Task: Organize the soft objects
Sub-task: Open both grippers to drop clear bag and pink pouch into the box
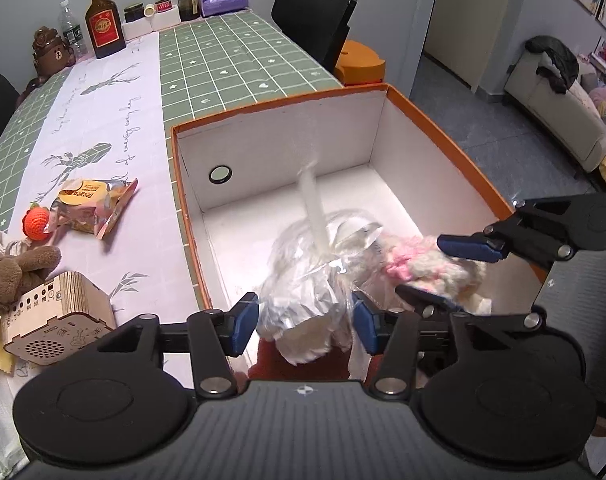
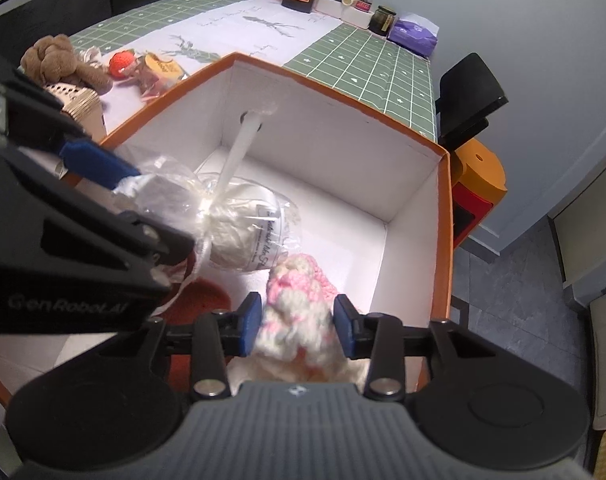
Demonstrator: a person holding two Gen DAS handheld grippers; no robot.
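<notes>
An orange box with white inside [image 1: 443, 120] [image 2: 443, 208] sits at the table's near end. My left gripper [image 1: 305, 320] holds its fingers around a clear-wrapped white soft bundle with a ribbon [image 1: 303, 288] [image 2: 239, 220] inside the box. My right gripper [image 2: 297, 328] holds a pink-and-white knitted piece [image 2: 299, 300] [image 1: 415, 260] low in the box beside the bundle. A red soft item [image 2: 199, 296] lies on the box floor under them.
On the table left of the box lie a brown plush toy [image 1: 11, 272], a wooden radio box [image 1: 59, 316], a crocheted strawberry [image 1: 37, 222] and a snack bag [image 1: 95, 204]. Bottles and jars [image 1: 103, 20] stand at the far end. A black chair [image 1: 315, 16] stands beyond.
</notes>
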